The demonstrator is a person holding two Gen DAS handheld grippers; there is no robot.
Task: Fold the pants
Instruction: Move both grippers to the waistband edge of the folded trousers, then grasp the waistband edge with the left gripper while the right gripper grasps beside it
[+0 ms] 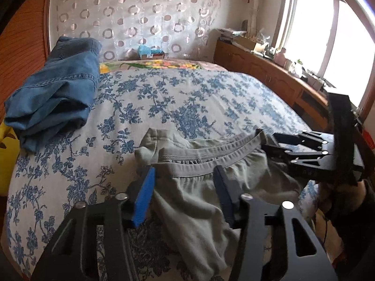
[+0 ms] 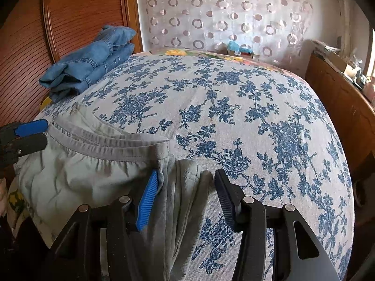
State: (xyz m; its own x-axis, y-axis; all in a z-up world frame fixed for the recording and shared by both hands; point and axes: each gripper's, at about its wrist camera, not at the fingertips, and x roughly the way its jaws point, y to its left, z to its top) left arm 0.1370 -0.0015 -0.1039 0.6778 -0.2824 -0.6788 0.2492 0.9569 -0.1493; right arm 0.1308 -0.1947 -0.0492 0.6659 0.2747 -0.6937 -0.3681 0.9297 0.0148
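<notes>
Grey pants (image 1: 192, 175) lie on floral bedspread (image 1: 164, 98), waistband between left gripper (image 1: 185, 185) pads, jaws spread, no pinch. Right wrist view: right gripper (image 2: 185, 187) spread over waistband end; folded jeans (image 2: 91, 63) far left.

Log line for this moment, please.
step: waistband pickup | grey pants: unfolded on bed | left gripper: open | right gripper: open
</notes>
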